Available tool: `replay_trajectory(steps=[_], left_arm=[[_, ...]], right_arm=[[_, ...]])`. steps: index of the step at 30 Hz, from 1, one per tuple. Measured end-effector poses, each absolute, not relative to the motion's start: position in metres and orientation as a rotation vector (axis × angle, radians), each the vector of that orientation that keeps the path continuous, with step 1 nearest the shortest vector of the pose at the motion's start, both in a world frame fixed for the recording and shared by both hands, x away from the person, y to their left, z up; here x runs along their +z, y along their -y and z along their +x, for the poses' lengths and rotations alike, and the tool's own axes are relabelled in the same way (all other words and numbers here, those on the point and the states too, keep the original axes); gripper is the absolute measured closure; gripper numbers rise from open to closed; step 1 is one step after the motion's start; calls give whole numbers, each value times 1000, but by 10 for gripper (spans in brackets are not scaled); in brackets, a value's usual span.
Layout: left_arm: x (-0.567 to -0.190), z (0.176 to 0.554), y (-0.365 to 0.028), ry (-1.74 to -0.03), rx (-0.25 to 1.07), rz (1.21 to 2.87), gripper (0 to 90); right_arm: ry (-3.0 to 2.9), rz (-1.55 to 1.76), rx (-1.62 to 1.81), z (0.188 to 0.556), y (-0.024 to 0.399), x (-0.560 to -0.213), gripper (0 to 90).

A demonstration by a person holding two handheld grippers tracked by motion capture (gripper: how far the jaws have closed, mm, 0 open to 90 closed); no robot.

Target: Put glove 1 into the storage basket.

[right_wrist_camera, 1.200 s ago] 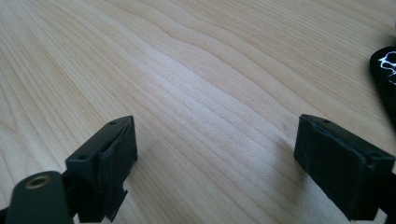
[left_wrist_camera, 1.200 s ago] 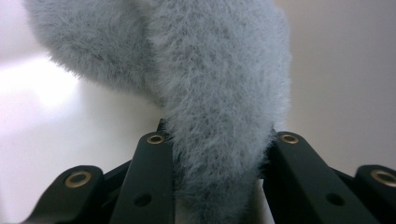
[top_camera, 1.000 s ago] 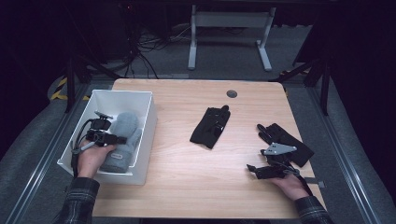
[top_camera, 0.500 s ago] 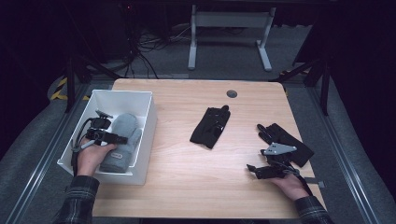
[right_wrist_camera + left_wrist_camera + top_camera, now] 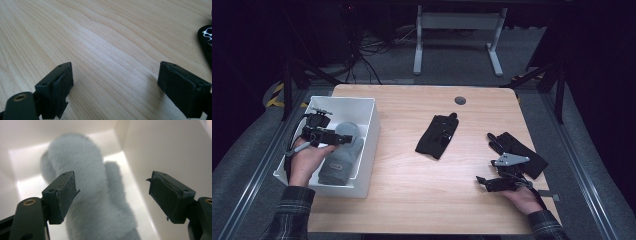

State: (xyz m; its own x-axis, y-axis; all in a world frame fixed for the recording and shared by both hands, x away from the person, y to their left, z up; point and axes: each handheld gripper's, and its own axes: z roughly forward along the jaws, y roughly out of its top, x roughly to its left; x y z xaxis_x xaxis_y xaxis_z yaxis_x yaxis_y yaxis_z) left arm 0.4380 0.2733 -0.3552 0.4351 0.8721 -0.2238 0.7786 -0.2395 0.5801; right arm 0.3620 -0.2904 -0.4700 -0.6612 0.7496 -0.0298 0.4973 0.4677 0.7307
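Pale wood tabletop [image 5: 412, 185] centre frame, dark room, grey floor. Left gripper [image 5: 343, 138] above grey mitten [image 5: 341, 161] in white bin [image 5: 367, 132], jaws just opening, empty; right gripper [image 5: 482, 181] lower right, jaws wide, empty.

Grey mitten [image 5: 95, 195]: soft, fuzzy fleece cloth. White bin [image 5: 364, 145]: smooth plastic, slightly glossy. Table [image 5: 112, 37]: pale wood with visible grain, satin finish. Black gloves [image 5: 438, 135] (both matt): woven fabric.

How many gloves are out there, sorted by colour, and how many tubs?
Grey gloves: 1, the fuzzy mitten lying in the tub
Black gloves: 2, one mid-table, one by the right edge
White tubs: 1
Total: 4 things
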Motion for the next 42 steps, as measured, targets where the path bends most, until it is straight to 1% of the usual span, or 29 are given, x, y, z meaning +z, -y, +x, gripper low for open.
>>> replay_trajectory(steps=[5,7,8,11,13,15,16,17,18,20,23,24,25,26,28,30,31,34,38,42], left_arm=[[-335,432,-256,-1288,213,2064,229],[-333,431,-254,-1279,217,2064,229],[-327,429,-247,-1239,212,2058,229],[-321,427,-239,-1203,208,2064,230],[-314,422,-225,-1149,205,2071,230],[-312,420,-220,-1129,198,2076,230],[-308,417,-209,-1089,192,2085,230],[-308,417,-209,-1089,192,2085,230],[-306,414,-197,-1057,180,2098,230],[-306,411,-186,-1027,169,2107,230],[-306,408,-175,-1005,161,2109,230],[-307,406,-165,-984,153,2117,230],[-307,406,-165,-984,153,2117,230],[-309,404,-155,-968,151,2123,230],[-310,403,-149,-957,139,2121,230],[-314,400,-134,-929,126,2129,230],[-314,400,-134,-929,126,2129,230],[-327,394,-115,-902,115,2149,230],[-338,391,-103,-888,101,2161,230],[-357,385,-86,-829,82,2205,228]], right_arm=[[-2373,1054,1013,362,290,-470,135],[-2373,1053,1012,362,290,-470,135],[-2373,1054,1012,362,290,-470,135],[-2373,1054,1012,362,290,-470,135],[-2373,1054,1012,362,290,-470,135],[-2373,1054,1012,362,290,-470,135],[-2373,1054,1013,362,290,-470,135],[-2373,1054,1012,362,290,-470,135],[-2373,1055,1011,362,290,-470,135],[-2373,1055,1011,362,290,-470,135],[-2373,1055,1011,362,290,-470,135],[-2373,1054,1012,362,290,-470,135],[-2373,1054,1012,362,290,-470,135],[-2373,1054,1011,362,290,-470,135],[-2373,1054,1010,362,290,-470,133],[-2371,1053,1005,362,290,-470,127],[-2371,1053,1005,362,290,-470,127],[-2373,1051,1003,362,290,-470,121],[-2377,1049,1003,362,290,-470,118],[-2377,1048,1004,362,290,-470,119]])
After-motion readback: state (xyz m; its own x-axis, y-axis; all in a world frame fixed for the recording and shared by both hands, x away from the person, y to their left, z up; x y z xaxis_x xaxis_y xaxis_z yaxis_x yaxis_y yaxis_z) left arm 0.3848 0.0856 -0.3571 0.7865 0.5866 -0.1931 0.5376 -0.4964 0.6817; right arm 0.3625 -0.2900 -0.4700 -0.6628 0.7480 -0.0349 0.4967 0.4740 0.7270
